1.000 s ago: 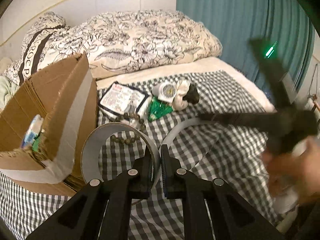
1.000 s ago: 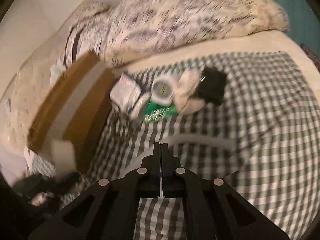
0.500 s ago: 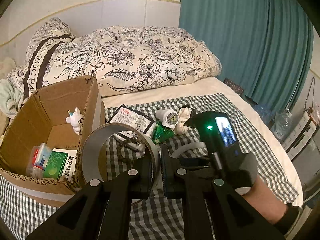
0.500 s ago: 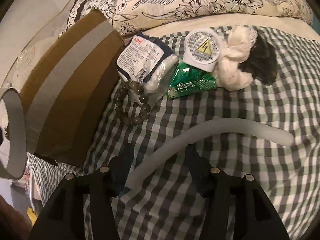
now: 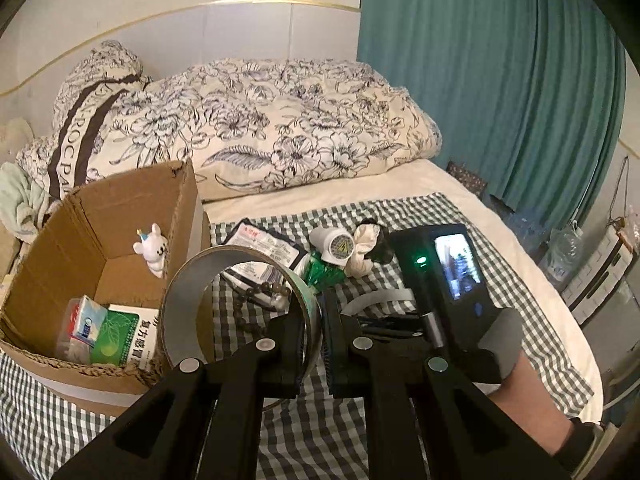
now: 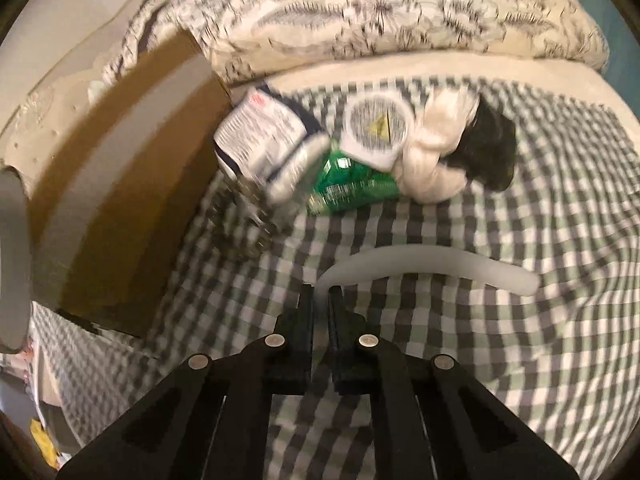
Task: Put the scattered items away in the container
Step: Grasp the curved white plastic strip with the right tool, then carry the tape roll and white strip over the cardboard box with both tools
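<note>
Left hand-held gripper [image 5: 321, 312] pinches the grey tape ring [image 5: 240, 304] beside the cardboard box [image 5: 100, 216]; right hand-held gripper [image 6: 320, 300], jaws pressed together and empty, hovers at the white curved strip [image 6: 428, 266] on the checked bed, packets [image 6: 260, 140] beyond.

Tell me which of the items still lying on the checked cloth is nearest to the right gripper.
The pale curved strip: its near end lies just ahead of the right gripper, while the green packet and bead bracelet lie farther off.
</note>
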